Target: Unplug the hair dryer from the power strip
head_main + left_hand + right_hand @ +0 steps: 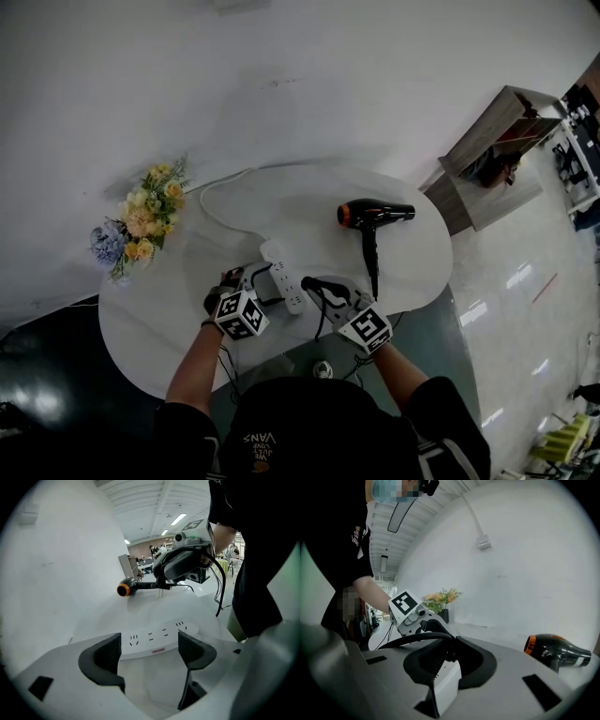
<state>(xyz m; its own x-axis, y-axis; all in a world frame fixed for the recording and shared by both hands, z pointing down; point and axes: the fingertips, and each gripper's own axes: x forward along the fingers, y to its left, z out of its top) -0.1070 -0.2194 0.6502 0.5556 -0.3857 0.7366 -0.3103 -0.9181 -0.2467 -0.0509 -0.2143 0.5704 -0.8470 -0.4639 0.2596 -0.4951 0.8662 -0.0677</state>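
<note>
Left tool open, jaws either side of the strip, pads off it. Right tool clamped on the black plug, which hangs in the air to the strip's right, prongs showing. Round white tabletop against a white wall, glossy floor below. Left to right: flowers at the tabletop's edge, strip, dryer lying flat with its cord trailing toward the right tool, wooden cabinet off the tabletop.

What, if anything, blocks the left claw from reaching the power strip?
Probably nothing, so yes: the left claw is open, the power strip lies just beyond its jaws, and the right claw hangs clear beyond it.
</note>
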